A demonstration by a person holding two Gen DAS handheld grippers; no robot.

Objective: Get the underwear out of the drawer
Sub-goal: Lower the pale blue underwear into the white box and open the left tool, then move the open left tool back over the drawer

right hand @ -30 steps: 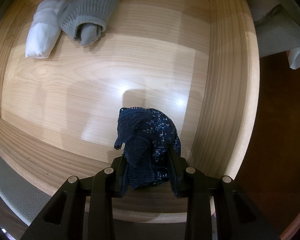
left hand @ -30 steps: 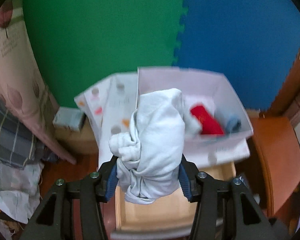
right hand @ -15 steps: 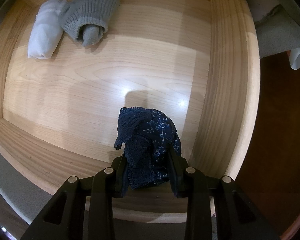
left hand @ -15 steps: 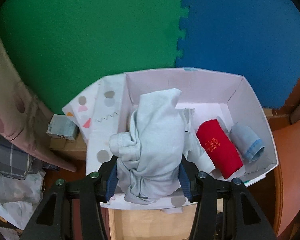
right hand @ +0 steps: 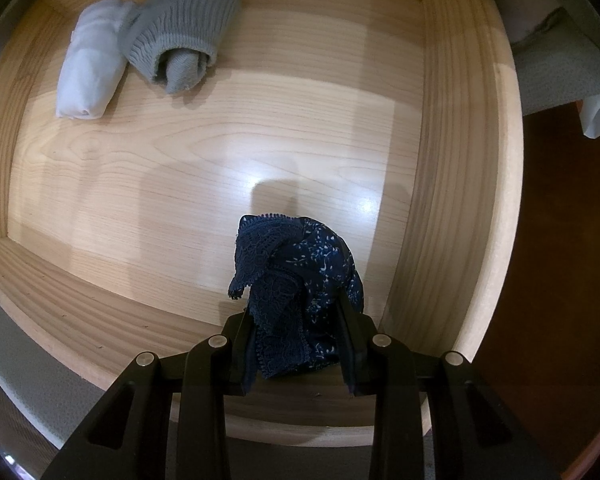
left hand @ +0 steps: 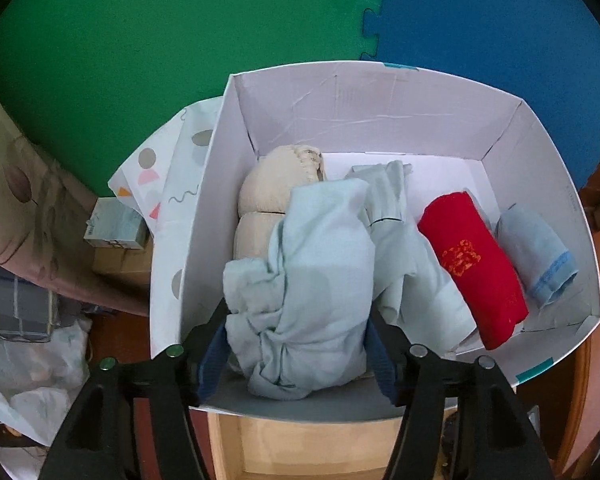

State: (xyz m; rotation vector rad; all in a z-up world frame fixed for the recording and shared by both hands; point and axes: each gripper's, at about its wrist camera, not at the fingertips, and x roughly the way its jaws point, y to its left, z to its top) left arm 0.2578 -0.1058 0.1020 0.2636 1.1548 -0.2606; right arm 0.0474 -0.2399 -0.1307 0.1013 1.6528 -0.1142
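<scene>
My left gripper (left hand: 296,344) is shut on a pale blue-white underwear bundle (left hand: 308,288) and holds it over the near left part of a white cardboard box (left hand: 364,96). The box holds a cream roll (left hand: 268,192), a red roll (left hand: 472,256), a light blue roll (left hand: 536,252) and a loose pale garment (left hand: 404,256). My right gripper (right hand: 296,344) is shut on navy lace underwear (right hand: 296,280), held above the floor of the wooden drawer (right hand: 464,200) near its front right. A white roll (right hand: 88,80) and a grey ribbed roll (right hand: 184,44) lie at the drawer's far left.
Green (left hand: 140,40) and blue (left hand: 480,20) foam mats lie beyond the box. A patterned paper sheet (left hand: 168,168) and a small carton (left hand: 116,224) sit left of the box. Fabric and bags (left hand: 28,320) are piled at the left. Grey cloth (right hand: 556,56) lies right of the drawer.
My left gripper has carried the pale bundle forward over the box, which now looms larger; the cream roll has come into sight. My right gripper and the navy underwear have barely moved.
</scene>
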